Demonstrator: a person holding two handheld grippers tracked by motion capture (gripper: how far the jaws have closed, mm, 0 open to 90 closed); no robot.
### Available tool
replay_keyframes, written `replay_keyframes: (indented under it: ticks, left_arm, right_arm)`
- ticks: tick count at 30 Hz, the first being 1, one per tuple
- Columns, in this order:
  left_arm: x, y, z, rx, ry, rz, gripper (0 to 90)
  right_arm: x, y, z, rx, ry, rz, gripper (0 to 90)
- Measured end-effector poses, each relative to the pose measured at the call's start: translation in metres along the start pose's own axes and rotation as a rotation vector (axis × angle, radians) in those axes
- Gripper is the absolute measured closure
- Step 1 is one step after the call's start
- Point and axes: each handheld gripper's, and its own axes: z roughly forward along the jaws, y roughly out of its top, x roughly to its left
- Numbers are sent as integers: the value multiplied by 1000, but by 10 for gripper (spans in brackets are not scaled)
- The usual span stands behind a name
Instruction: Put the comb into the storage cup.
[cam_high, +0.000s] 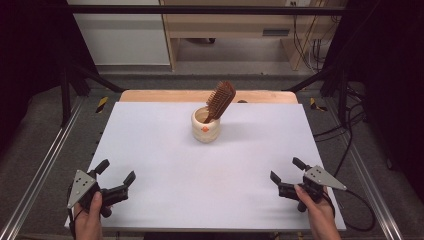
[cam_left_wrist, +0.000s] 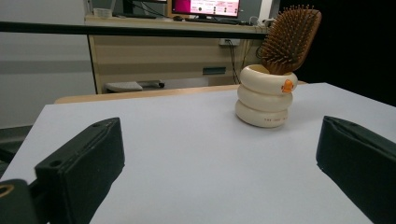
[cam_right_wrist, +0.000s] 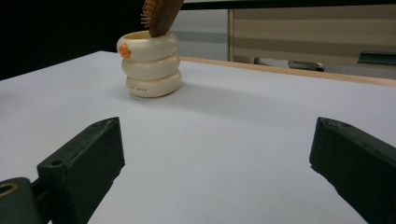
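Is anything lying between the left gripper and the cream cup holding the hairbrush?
No. In the high view, only bare white table separates the left gripper from the cup with the hairbrush.

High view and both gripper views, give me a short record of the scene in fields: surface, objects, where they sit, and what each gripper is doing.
surface: white table top
holder: cream ribbed cup with a small orange mark, upright at the far centre of the table
brush: brown hairbrush standing handle-down in the cup, head leaning to the right in the high view
left gripper: open, held near the front left corner, apart from the cup
right gripper: open, held near the front right corner, apart from the cup
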Motion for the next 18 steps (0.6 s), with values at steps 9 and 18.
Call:
replay_keyframes:
  ticks: [9, 18]
  left_arm:
    - [-2, -1, 2, 1, -16, 15, 10]
    - [-3, -1, 2, -1, -25, 31, 10]
  right_arm:
    - [1, -2, 4, 5, 13, -2, 33]
    - [1, -1, 7, 2, 27, -17, 33]
